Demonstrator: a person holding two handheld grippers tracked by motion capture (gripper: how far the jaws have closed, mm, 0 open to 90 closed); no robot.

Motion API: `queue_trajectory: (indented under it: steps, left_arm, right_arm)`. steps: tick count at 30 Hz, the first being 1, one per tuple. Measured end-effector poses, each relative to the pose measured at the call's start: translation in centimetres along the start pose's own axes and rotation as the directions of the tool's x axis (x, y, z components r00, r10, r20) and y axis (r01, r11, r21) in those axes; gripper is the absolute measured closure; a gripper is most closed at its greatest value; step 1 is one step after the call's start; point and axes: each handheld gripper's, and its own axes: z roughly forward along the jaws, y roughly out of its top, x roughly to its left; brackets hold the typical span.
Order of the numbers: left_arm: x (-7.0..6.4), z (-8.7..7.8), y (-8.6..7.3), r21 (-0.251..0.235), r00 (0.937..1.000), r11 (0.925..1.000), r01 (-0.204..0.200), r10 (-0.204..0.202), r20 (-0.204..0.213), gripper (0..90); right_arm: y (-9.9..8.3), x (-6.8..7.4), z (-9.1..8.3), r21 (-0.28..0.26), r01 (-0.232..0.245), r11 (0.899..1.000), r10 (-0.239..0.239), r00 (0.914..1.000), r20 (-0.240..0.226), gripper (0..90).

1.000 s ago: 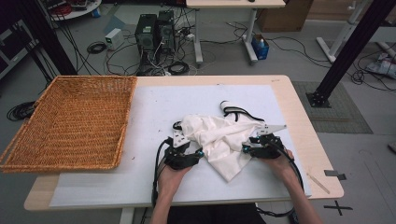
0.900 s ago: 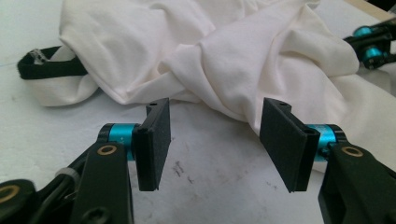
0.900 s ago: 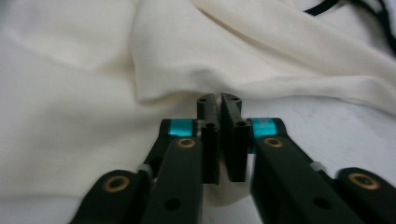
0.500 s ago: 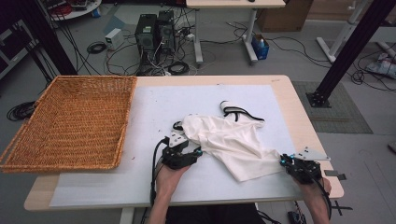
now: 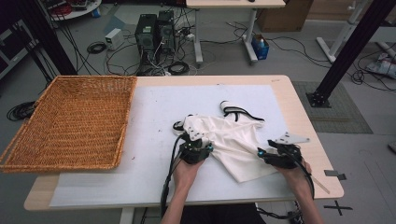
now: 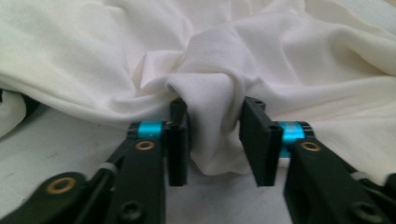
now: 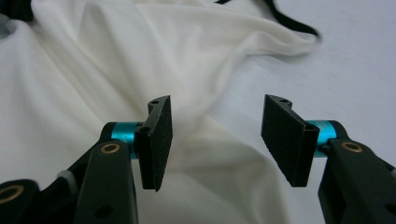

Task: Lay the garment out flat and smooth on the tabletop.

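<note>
I see the white garment [image 5: 231, 140] crumpled on the desk [image 5: 154, 121], right of the wicker basket [image 5: 70, 121]. My left claw [image 6: 212, 140] sits at its near left edge, jaws partly closed with a fold of cloth pinched up between them. My right claw [image 7: 217, 140] hovers wide open over the garment's right edge, gripping nothing.

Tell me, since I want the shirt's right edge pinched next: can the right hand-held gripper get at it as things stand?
Probably yes. The right hand-held gripper has its jaws wide apart with the white shirt edge lying flat between and below them, and nothing lies in between.
</note>
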Motion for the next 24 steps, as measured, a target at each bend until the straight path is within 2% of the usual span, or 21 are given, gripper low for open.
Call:
queue_trajectory:
  steps: [1, 2, 3, 5, 8, 10, 11, 12, 14, 15, 16, 17, 18, 19, 20, 21, 22, 23, 24]
  left_arm:
    - [0.1, 0.0, 0.0, 0.005, 0.9999, 1.0, -0.007, 0.007, 0.007, 73.9]
    - [0.2, -0.2, -0.1, 0.009, 0.9997, 0.9998, -0.015, 0.015, 0.02, 77.2]
    - [0.3, -0.3, -0.1, 0.014, 0.9994, 0.9995, -0.027, 0.027, 0.024, 77.2]
    - [0.5, -0.7, -0.2, 0.024, 0.9979, 0.9986, -0.048, 0.047, 0.046, 81.4]
    - [0.7, -1.7, -0.8, 0.04, 0.9928, 0.9961, -0.079, 0.075, 0.093, 83.2]
    - [0.8, -2.9, -1.5, 0.041, 0.9876, 0.9951, -0.09, 0.084, 0.132, 84.2]
    - [0.7, -3.5, -2.0, 0.034, 0.9864, 0.9955, -0.089, 0.083, 0.142, 84.6]
    - [0.7, -4.3, -2.5, 0.032, 0.9838, 0.9948, -0.097, 0.091, 0.155, 84.6]
    - [0.6, -5.8, -3.6, 0.018, 0.9772, 0.9971, -0.074, 0.068, 0.201, 84.6]
    - [0.5, -6.5, -4.1, 0.016, 0.9723, 0.997, -0.075, 0.07, 0.223, 84.6]
    - [0.3, -7.1, -4.6, 0.023, 0.9683, 0.9952, -0.096, 0.088, 0.234, 84.6]
    - [0.1, -7.6, -5.0, 0.034, 0.9662, 0.9942, -0.102, 0.091, 0.241, 84.6]
    - [-0.1, -8.1, -5.4, 0.035, 0.9634, 0.9938, -0.105, 0.093, 0.251, 84.6]
    - [-0.2, -8.6, -5.7, 0.029, 0.9585, 0.9934, -0.111, 0.099, 0.267, 84.5]
    - [-0.4, -9.1, -5.9, 0.028, 0.9545, 0.9936, -0.109, 0.097, 0.282, 84.5]
    - [-0.6, -9.6, -6.1, 0.02, 0.9519, 0.9938, -0.109, 0.099, 0.29, 84.0]
    - [-0.6, -10.0, -6.2, 0.008, 0.9487, 0.9942, -0.107, 0.1, 0.3, 84.0]
    - [-0.6, -10.4, -6.3, -0.013, 0.9486, 0.9951, -0.098, 0.097, 0.301, 73.5]
    - [-0.4, -10.8, -6.2, -0.037, 0.9536, 0.9953, -0.089, 0.096, 0.285, 73.5]
  right_arm:
    - [0.4, 0.1, 0.9, 0.021, 0.015, 1.0, -0.014, 0.9991, -0.04, 51.9]
    - [1.0, 0.6, 2.5, 0.051, 0.066, 0.997, -0.06, 0.9933, -0.098, 62.1]
    - [1.0, 0.6, 2.5, 0.051, 0.066, 0.997, -0.06, 0.9933, -0.098, 62.1]
    - [1.2, 0.9, 2.9, 0.05, 0.055, 0.997, -0.048, 0.9908, -0.126, 80.8]
    - [0.8, 1.3, 2.2, 0.046, 0.065, 0.997, -0.059, 0.991, -0.12, 84.8]
    - [-0.1, 1.7, 1.0, 0.038, 0.045, 0.998, -0.04, 0.9911, -0.127, 85.5]
    - [-1.5, 2.2, -0.6, 0.016, 0.014, 1.0, -0.012, 0.9909, -0.134, 85.7]
    - [-1.5, 2.2, -0.6, 0.016, 0.014, 1.0, -0.012, 0.9909, -0.134, 85.7]
    - [-2.9, 3.0, -2.5, 0.004, -0.016, 1.0, 0.016, 0.9904, -0.137, 86.1]
    - [-3.5, 3.4, -3.5, -0.001, -0.021, 1.0, 0.021, 0.9899, -0.14, 86.3]
    - [-4.0, 4.0, -4.4, -0.006, -0.021, 1.0, 0.019, 0.9889, -0.147, 86.5]
    - [-5.0, 5.2, -5.8, 0.005, -0.018, 1.0, 0.018, 0.9847, -0.173, 86.6]
    - [-5.0, 5.2, -5.8, 0.005, -0.018, 1.0, 0.018, 0.9847, -0.173, 86.6]
    - [-5.6, 6.2, -6.8, 0.017, -0.003, 1.0, 0.006, 0.9811, -0.193, 86.4]
    - [-5.6, 6.2, -6.8, 0.017, -0.003, 1.0, 0.006, 0.9811, -0.193, 86.4]
    - [-5.9, 6.9, -7.6, 0.023, 0.0, 1.0, 0.005, 0.9793, -0.202, 82.6]
    - [-5.9, 6.9, -7.6, 0.023, 0.0, 1.0, 0.005, 0.9793, -0.202, 82.6]
    - [-5.6, 6.9, -8.1, -0.008, -0.03, 1.0, 0.028, 0.9789, -0.203, 67.3]
    - [-5.6, 6.9, -8.1, -0.008, -0.03, 1.0, 0.028, 0.9789, -0.203, 67.3]
